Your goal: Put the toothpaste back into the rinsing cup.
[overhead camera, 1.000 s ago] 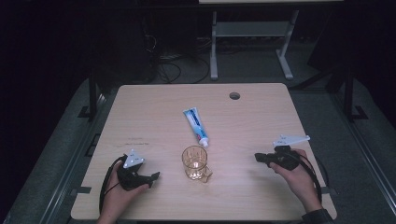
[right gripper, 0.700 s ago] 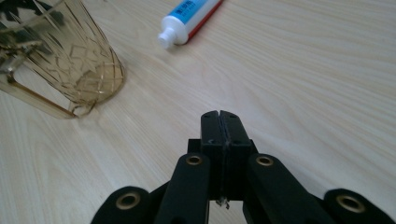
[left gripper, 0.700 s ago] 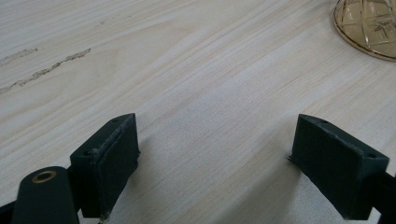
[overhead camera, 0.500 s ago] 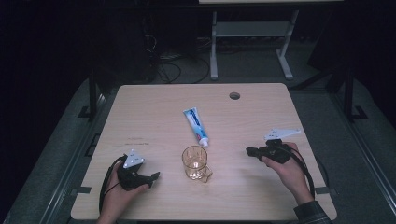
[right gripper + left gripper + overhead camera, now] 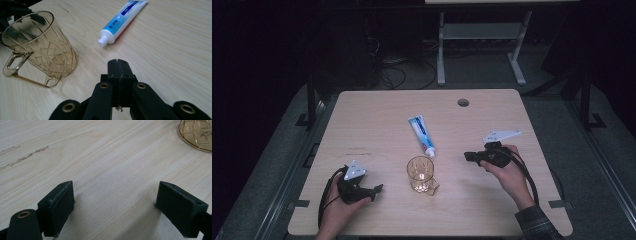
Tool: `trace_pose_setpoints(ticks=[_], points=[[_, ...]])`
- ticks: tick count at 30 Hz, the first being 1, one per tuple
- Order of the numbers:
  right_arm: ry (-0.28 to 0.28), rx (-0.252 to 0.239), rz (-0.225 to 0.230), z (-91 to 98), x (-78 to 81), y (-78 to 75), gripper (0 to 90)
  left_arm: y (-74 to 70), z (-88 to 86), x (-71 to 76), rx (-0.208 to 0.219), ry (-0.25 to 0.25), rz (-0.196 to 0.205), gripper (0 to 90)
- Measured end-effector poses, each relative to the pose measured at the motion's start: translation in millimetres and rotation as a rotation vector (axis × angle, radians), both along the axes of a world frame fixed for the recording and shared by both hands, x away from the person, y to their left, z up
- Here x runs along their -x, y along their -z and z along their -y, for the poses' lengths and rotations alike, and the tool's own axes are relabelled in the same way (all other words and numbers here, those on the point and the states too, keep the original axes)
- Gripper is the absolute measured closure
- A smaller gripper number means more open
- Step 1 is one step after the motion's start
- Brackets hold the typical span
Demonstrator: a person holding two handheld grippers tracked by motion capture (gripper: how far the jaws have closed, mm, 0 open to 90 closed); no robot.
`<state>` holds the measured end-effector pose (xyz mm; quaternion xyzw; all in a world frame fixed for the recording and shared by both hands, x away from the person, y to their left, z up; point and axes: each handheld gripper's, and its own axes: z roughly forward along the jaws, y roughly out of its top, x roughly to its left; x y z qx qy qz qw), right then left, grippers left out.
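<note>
A pale wooden desk [image 5: 377,115] carries two things near its middle: an amber glass mug [image 5: 420,174], upright with its handle toward the person, and a toothpaste tube [image 5: 421,135] lying flat just beyond it, cap end pointing at the mug but apart from it. The right gripper [image 5: 468,156], held above the desk to the right of both, points left toward the tube's cap; in the right gripper view its jaws are pressed fully together and hold nothing, with the tube [image 5: 123,20] ahead and the mug [image 5: 40,47] to one side. The left gripper [image 5: 379,188] rests low at the near left of the desk, jaws spread wide and empty, the mug's base [image 5: 196,133] at the edge of its view. The step in hand looks like the right gripper's approach to the tube. The next move would call for parting those jaws first, then closing on the tube near its cap without knocking the mug.
</note>
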<state>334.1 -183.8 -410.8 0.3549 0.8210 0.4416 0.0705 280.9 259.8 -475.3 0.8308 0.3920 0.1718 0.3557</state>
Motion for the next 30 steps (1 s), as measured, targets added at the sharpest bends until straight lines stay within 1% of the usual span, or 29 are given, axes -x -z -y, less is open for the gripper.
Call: trace_pose_setpoints(ticks=[9, 12, 20, 26, 30], points=[[-0.015, -0.004, 0.009, -12.4, -9.1, -5.7, 89.4, 0.0, -0.1, -0.1, -0.001, 0.001, 0.001, 13.8], [-0.025, -0.003, 0.013, -20.0, -13.4, -8.4, 89.3, 0.0, -0.2, -0.1, -0.002, 0.001, 0.001, 13.8], [-0.036, -0.002, 0.017, -32.5, -21.9, -12.1, 89.4, 0.0, -0.1, 0.0, 0.0, 0.0, 0.0, 13.8], [-0.051, -0.006, 0.02, -41.6, -27.5, -12.6, 89.4, 0.0, 0.0, 0.0, 0.001, 0.0, 0.0, 13.8], [-0.059, 0.004, 0.013, -47.5, -31.0, -10.7, 89.4, 0.0, -0.1, 0.0, 0.0, 0.0, 0.0, 13.8]])
